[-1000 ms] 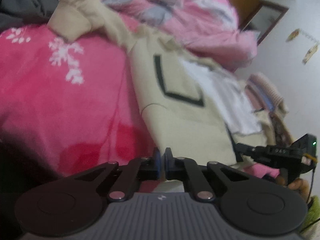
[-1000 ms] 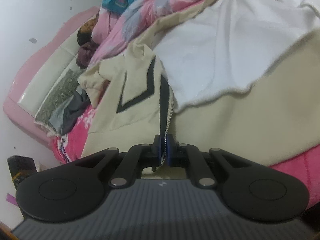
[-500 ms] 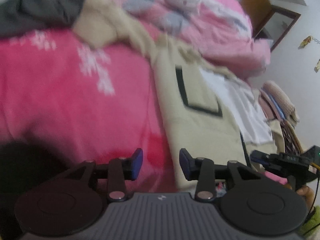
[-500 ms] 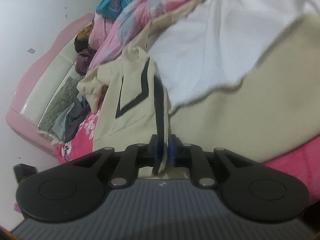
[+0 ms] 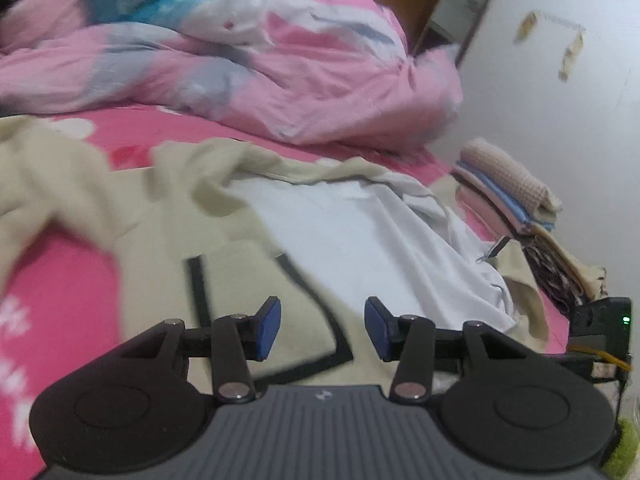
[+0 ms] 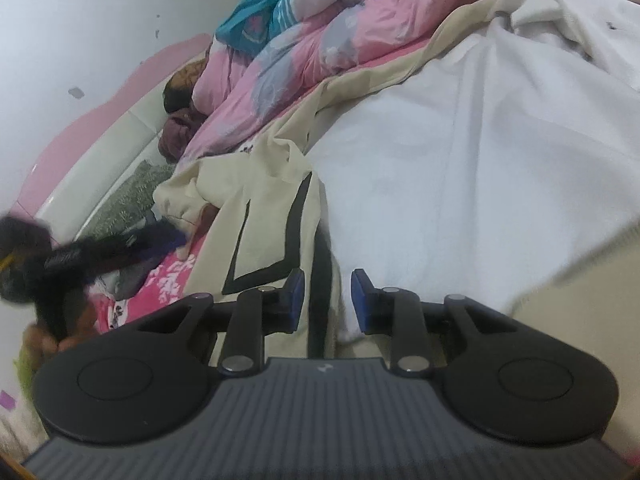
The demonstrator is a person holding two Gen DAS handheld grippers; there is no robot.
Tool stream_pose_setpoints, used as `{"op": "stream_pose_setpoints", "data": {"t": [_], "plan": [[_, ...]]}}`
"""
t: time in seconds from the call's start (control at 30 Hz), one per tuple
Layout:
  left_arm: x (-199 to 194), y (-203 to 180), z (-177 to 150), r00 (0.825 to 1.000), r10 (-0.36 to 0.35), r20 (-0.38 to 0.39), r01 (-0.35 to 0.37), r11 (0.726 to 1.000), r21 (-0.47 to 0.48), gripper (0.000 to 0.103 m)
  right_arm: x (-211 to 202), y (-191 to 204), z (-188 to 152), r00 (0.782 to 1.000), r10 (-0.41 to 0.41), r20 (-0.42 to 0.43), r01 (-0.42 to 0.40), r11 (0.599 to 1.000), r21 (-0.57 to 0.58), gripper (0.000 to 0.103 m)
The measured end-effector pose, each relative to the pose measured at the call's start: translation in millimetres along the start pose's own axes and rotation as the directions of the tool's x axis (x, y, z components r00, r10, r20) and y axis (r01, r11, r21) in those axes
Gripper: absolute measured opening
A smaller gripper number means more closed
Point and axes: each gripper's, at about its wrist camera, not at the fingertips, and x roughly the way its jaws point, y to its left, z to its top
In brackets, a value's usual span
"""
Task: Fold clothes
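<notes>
**A:** Your beige jacket (image 5: 168,216) lies spread on the pink bed (image 5: 56,292), front panel opened so the white lining (image 5: 340,232) faces up. That's why both tools have let go: the flap is laid where you wanted it.

**B:** So nothing is held?

**A:** Nothing. Your left gripper (image 5: 322,328) has just been opening; its blue pads stand apart over the jacket's black-outlined pocket (image 5: 280,320) with no cloth between them. Your right gripper (image 6: 327,300) has also just been opening, at the jacket's near hem. The dark zipper strip (image 6: 320,280) lies between its pads, but they don't press on it.

**B:** And the rest?

**A:** Beyond the jacket sits the rumpled pink quilt (image 5: 280,80); to the jacket's right, a folded stack (image 5: 508,192), likely where this goes once folded.
</notes>
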Motion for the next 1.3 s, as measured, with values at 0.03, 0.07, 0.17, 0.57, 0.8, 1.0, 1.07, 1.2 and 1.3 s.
{"op": "stream_pose_setpoints", "data": {"t": [0.03, 0.07, 0.17, 0.57, 0.8, 1.0, 1.07, 1.2, 1.3], "plan": [[13, -2, 4, 1.000, 0.004, -0.011, -0.004, 1.000, 0.011, 0.047, 4, -1, 4, 1.000, -0.003, -0.010, 0.003, 1.000, -0.004, 0.025], [26, -3, 8, 1.000, 0.008, -0.021, -0.008, 1.000, 0.021, 0.047, 9, -1, 7, 1.000, -0.007, -0.027, 0.006, 1.000, -0.018, 0.025], [56, 1, 3, 0.998, 0.045, -0.050, -0.042, 0.998, 0.054, 0.044, 23, 0, 10, 0.996, -0.032, -0.083, 0.027, 0.998, -0.061, 0.025], [66, 46, -37, 0.997, -0.070, -0.019, 0.069, 0.996, -0.048, 0.043, 40, 56, -19, 0.974, -0.223, -0.047, 0.165, 0.833, -0.529, 0.022], [66, 73, -37, 0.982, -0.187, 0.031, 0.189, 0.961, -0.201, 0.043, 27, 76, -16, 0.977, -0.212, 0.030, 0.192, 0.806, -0.560, 0.005], [61, 101, -39, 0.950, -0.292, 0.106, 0.310, 0.859, -0.407, 0.045, 31, 137, -56, 0.982, -0.145, 0.124, 0.181, 0.501, -0.846, 0.005], [58, 110, -40, 0.941, -0.312, 0.135, 0.338, 0.826, -0.451, 0.045, 45, 148, -73, 0.981, -0.153, 0.121, 0.171, 0.382, -0.908, 0.005], [53, 105, -39, 0.940, -0.310, 0.140, 0.340, 0.844, -0.414, 0.049, 72, 150, -98, 0.977, -0.193, 0.096, 0.139, 0.226, -0.964, 0.005], [49, 96, -37, 0.939, -0.314, 0.140, 0.344, 0.865, -0.367, 0.052, 86, 151, -113, 0.971, -0.214, 0.108, 0.134, 0.112, -0.985, 0.005]]}}
